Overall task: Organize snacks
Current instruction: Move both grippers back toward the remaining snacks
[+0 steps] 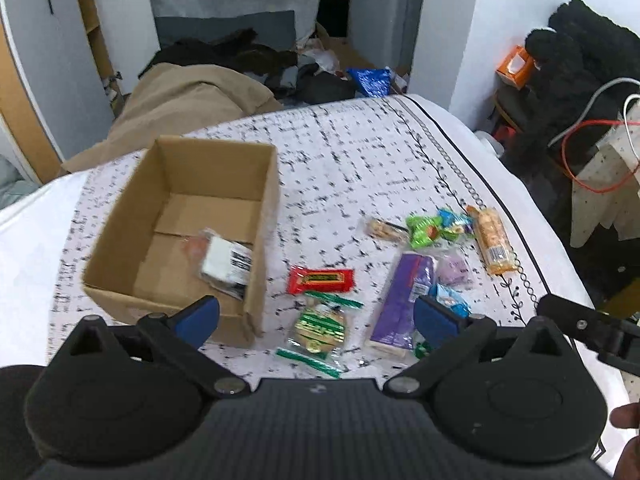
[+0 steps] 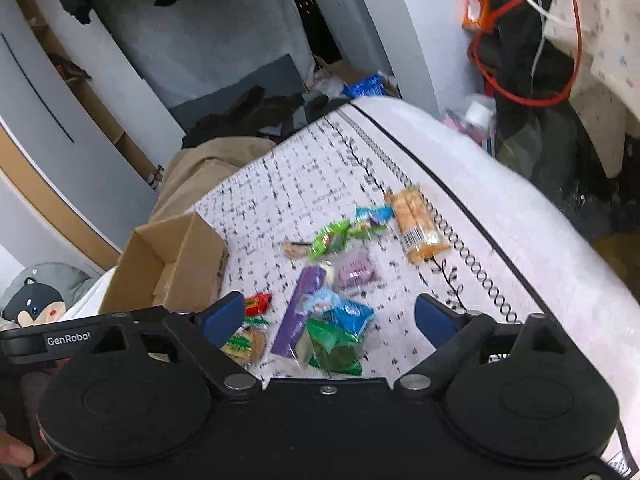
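An open cardboard box (image 1: 120, 248) (image 2: 176, 256) stands on the patterned bed cover, with one clear-wrapped white snack (image 1: 226, 262) inside. Loose snacks lie to its right: a red packet (image 1: 320, 279) (image 2: 258, 304), a green-striped cookie pack (image 1: 320, 330) (image 2: 244, 342), a long purple bar (image 1: 400, 304) (image 2: 300, 312), a blue packet (image 1: 452, 300) (image 2: 350, 314), a green packet (image 2: 334, 350), an orange cracker pack (image 1: 494, 240) (image 2: 418, 226). My left gripper (image 1: 316, 316) hovers open above the cookie pack. My right gripper (image 2: 330, 320) hovers open over the blue and green packets. Both hold nothing.
The bed cover (image 1: 352, 152) falls off at its right edge (image 2: 500, 200). A tan blanket (image 1: 188, 96) and dark clothes lie beyond the bed. Red and white cables (image 2: 532, 92) hang at the right. A plush toy (image 2: 38, 304) sits at the left. The right gripper's body (image 1: 588, 328) is beside the left one.
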{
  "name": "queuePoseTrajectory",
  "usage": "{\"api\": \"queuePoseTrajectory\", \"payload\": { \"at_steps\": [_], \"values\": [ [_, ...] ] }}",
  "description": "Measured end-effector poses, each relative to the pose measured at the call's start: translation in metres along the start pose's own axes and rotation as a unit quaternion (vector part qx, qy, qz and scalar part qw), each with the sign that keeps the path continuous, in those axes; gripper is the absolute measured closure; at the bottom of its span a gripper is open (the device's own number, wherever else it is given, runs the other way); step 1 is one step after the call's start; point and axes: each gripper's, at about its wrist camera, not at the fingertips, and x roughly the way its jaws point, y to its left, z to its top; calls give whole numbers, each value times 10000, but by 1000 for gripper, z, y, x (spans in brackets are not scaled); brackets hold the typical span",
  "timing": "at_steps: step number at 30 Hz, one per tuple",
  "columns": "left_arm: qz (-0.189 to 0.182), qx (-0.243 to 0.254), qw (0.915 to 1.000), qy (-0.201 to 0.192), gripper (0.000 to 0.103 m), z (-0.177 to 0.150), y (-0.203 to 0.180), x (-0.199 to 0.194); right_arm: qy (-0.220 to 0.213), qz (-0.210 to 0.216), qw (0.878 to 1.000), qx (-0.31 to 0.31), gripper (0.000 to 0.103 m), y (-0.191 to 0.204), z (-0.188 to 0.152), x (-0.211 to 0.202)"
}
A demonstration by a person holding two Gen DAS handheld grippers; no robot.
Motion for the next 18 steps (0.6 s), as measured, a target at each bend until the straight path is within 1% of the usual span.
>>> {"api": "queuePoseTrajectory", "payload": {
  "at_steps": [3,6,8,12,13,15,17,18],
  "values": [
    [-15,71,9999,84,0,-3,-7,11,148,-18,9999,85,21,-3,-3,10],
    [-197,111,9995,199,0,-7,-13,25,319,-47,9993,168,28,-6,-6,22],
    [-274,127,9993,237,0,-10,-17,33,438,-33,9988,202,34,-8,-9,30],
    [-380,90,9987,316,1,-13,-21,51,621,-73,9978,232,41,-8,-12,43],
    [-412,62,9986,332,3,-13,-21,56,646,-58,9976,239,42,-8,-12,44],
    [-509,3,9980,380,4,-14,-22,64,700,-45,9972,277,46,-10,-12,48],
    [-601,-27,9975,382,7,-14,-23,72,793,-48,9963,341,54,-14,-13,53],
    [-638,-35,9971,407,10,-14,-24,75,843,-44,9957,377,56,-16,-14,57]
  ]
}}
